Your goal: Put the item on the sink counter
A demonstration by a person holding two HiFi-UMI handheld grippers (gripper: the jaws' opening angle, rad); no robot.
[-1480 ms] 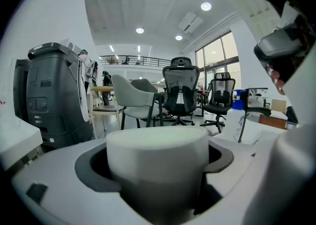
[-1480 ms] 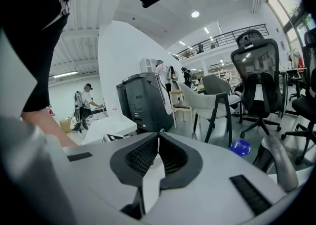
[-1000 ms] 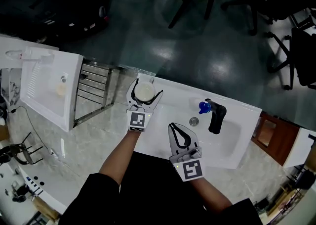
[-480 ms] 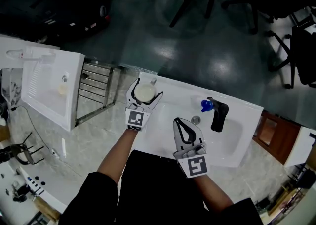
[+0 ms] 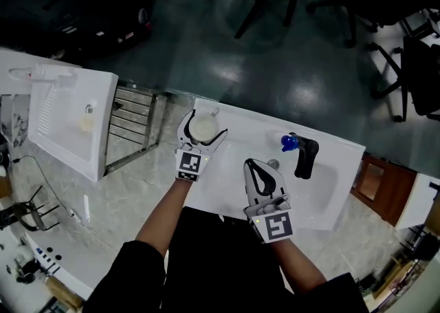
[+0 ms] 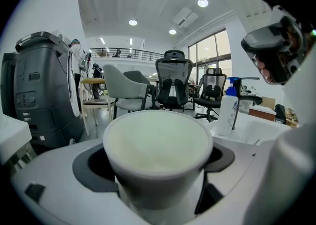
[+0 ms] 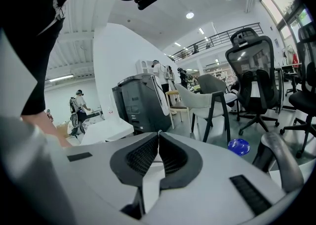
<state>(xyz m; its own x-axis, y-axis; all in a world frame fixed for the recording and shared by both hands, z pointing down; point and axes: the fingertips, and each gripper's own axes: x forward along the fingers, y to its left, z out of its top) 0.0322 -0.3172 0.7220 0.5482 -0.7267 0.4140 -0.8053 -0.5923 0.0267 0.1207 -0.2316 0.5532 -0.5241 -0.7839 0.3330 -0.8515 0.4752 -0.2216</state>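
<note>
A white cup (image 5: 201, 128) sits between the jaws of my left gripper (image 5: 201, 129), over the far left corner of the white sink counter (image 5: 234, 160). In the left gripper view the cup (image 6: 158, 145) fills the gap and both dark pads press its sides. Whether its base touches the counter is hidden. My right gripper (image 5: 253, 165) hovers over the counter's front middle, shut with nothing in it. Its ribbed pads meet at the tips in the right gripper view (image 7: 159, 136).
A black faucet (image 5: 303, 157) and a blue-capped bottle (image 5: 288, 143) stand at the basin to the right. A metal rack (image 5: 130, 129) and a second white sink unit (image 5: 69, 122) lie left of the counter. Office chairs (image 6: 173, 83) stand beyond.
My right gripper has drifted slightly to the right and forward, still shut. The left gripper and the cup have hardly moved.
</note>
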